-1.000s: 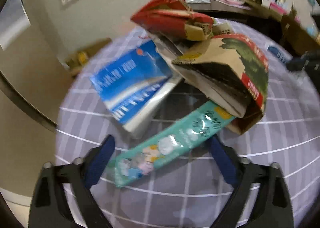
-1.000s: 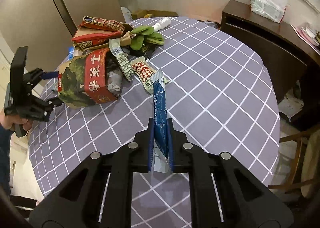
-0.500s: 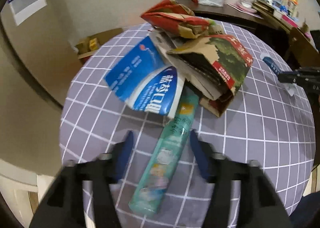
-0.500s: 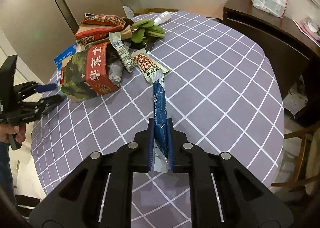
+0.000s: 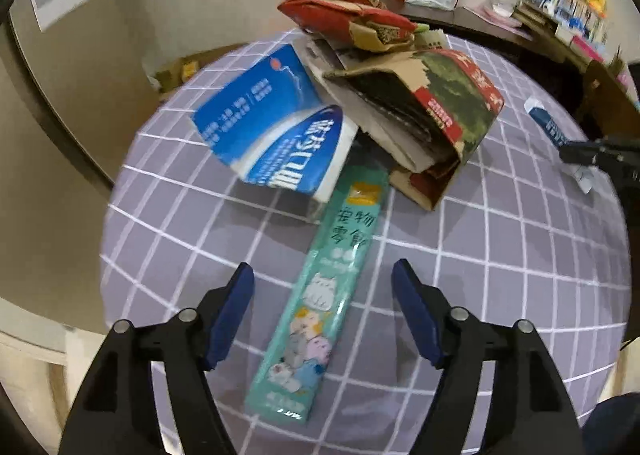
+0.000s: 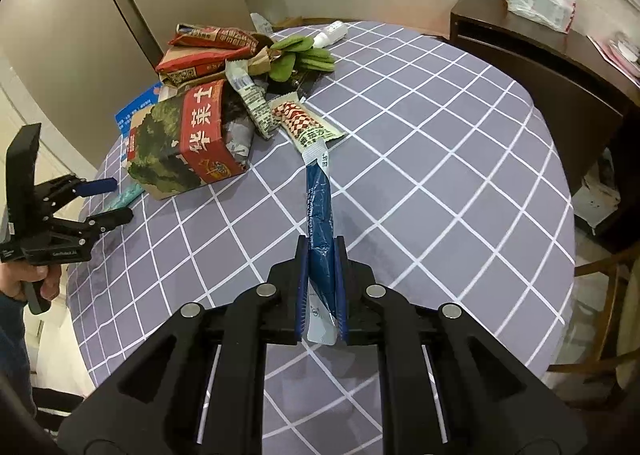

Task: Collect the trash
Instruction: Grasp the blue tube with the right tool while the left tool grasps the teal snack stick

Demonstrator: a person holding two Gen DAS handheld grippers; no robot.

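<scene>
- Collecting trash is under way; most items lie on the bench [image 6: 440, 143] (round, grey checked cloth), none seen in any bin or bag
- Right hand-held gripper [image 6: 321, 287]: jaws together, clamped on a blue wrapper [image 6: 319, 207] that sticks out forward over the cloth; this is the one piece secured so far
- Left hand-held gripper [image 5: 322, 319]: jaws apart and have just been opening, astride a long teal snack packet [image 5: 320, 295]; the pads do not press on it, and the packet lies flat on the cloth with its far end against the pile
- Pile at the bench's far left edge in the right wrist view: a torn red-and-green carton [image 6: 184, 143], a blue-and-white box [image 5: 276, 135] beside it, red packets [image 6: 208, 51] on top, two small wrappers [image 6: 280, 115] and green leaf-shaped pieces [image 6: 300, 55] (material unclear)
- A small white bottle [image 6: 330, 33] lies beyond the green pieces
- Judgement: early stage; the teal packet looks like the next pick, and the whole pile is left to gather
- Collection container not in view in either picture
</scene>
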